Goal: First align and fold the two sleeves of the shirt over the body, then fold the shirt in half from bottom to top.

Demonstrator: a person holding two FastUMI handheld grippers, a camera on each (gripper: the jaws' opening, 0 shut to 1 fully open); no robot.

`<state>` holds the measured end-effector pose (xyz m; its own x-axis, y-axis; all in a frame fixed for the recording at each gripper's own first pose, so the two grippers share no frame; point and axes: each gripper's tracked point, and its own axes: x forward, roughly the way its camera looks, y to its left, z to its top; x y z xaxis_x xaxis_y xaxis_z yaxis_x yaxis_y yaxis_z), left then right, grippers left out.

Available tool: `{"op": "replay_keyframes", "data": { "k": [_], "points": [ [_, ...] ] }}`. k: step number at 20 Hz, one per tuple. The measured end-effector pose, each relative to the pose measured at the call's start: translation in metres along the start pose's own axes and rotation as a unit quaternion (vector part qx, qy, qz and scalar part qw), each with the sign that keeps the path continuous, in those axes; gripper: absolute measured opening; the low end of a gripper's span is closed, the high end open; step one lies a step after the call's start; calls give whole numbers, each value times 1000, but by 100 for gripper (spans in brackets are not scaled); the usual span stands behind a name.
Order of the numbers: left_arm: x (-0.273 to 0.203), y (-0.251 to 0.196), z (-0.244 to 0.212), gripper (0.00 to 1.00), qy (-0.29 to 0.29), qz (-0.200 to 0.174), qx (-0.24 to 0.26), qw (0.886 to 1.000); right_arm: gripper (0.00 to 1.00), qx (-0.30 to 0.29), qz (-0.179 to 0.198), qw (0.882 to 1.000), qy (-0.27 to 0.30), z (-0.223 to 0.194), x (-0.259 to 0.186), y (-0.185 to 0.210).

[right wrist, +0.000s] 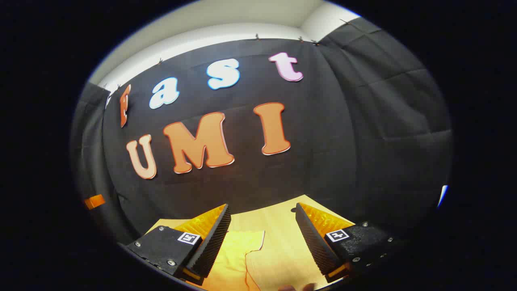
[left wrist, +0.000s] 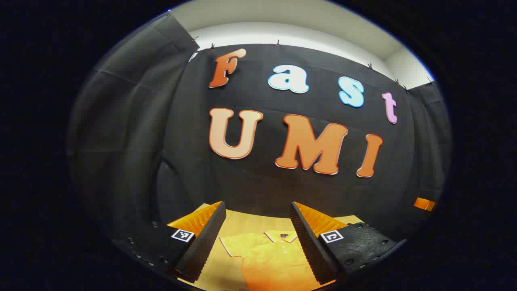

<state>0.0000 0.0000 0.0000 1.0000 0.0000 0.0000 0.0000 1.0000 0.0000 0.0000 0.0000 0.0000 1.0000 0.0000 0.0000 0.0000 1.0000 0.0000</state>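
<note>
A yellow polo shirt (left wrist: 270, 258) lies flat on the wooden table (left wrist: 250, 221), collar toward the far wall, one short sleeve (left wrist: 236, 244) spread to the left. In the left gripper view my left gripper (left wrist: 258, 210) hangs above the shirt's collar and chest, fingers wide apart with nothing between them. In the right gripper view my right gripper (right wrist: 261, 212) is open over the table, and the shirt's other sleeve (right wrist: 242, 246) and side (right wrist: 230, 266) lie below between its fingers.
The black cloth wall stands close behind the table's far edge (right wrist: 282, 204). A small orange piece (left wrist: 424, 203) shows at the right edge of the left gripper view, and a similar orange piece (right wrist: 94, 201) at the left of the right gripper view.
</note>
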Motion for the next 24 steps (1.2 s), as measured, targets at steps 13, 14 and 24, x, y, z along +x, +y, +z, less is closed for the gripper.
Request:
{"op": "replay_keyframes", "data": {
  "k": [13, 14, 24],
  "points": [
    [35, -23, 24, 98, -16, 57, -3, 998, 97, -36, 81, 996, 26, 13, 81, 21],
    [37, -26, 23, 98, -14, 63, -1, 998, 98, -44, 86, 995, 29, 12, 88, 18],
    [53, -56, -1, 97, -3, 65, 19, 998, 97, -6, 70, 994, 85, -2, 119, -15]
  ]
}}
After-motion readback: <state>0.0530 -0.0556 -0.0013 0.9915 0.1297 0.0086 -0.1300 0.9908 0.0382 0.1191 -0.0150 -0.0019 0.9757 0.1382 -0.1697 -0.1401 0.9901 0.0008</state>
